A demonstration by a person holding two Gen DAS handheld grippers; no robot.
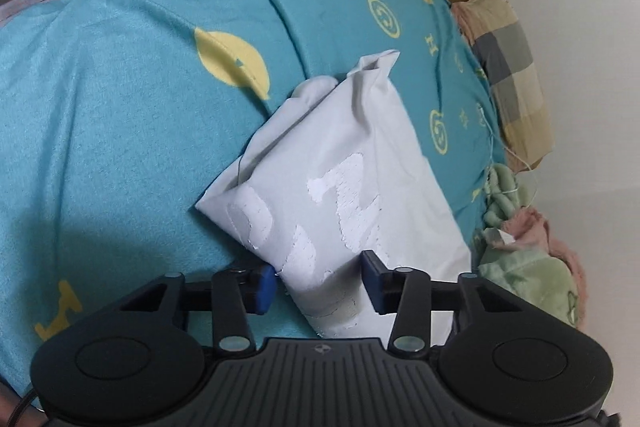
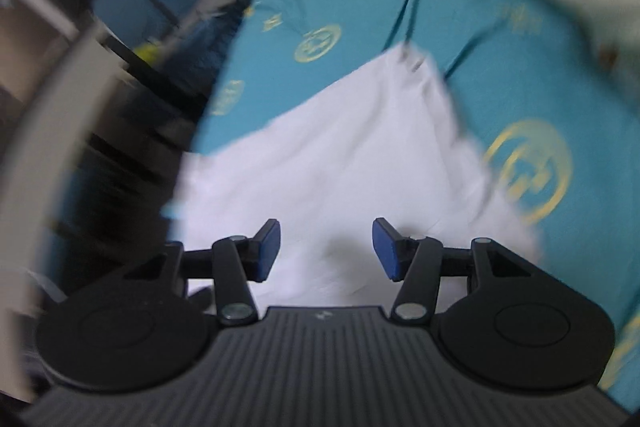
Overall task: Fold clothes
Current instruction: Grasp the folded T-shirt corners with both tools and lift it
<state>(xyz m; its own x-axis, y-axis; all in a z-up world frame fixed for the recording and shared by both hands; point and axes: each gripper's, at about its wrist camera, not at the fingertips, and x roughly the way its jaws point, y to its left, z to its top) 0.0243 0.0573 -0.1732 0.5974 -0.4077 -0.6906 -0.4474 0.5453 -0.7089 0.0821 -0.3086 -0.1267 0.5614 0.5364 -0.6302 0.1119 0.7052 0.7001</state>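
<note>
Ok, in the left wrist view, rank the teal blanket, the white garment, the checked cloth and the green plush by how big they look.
1. teal blanket, by far the largest
2. white garment
3. checked cloth and green plush: they look about alike, and the plush is nearer the camera and partly cut off, so I won't rank them.

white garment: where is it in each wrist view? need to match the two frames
Left wrist: white garment lies centre to lower centre, folded, its near end between the left gripper fingers.
Right wrist: white garment fills the centre, blurred, ahead of the open right gripper.
Shared landmark: teal blanket with yellow motifs under it.
</note>
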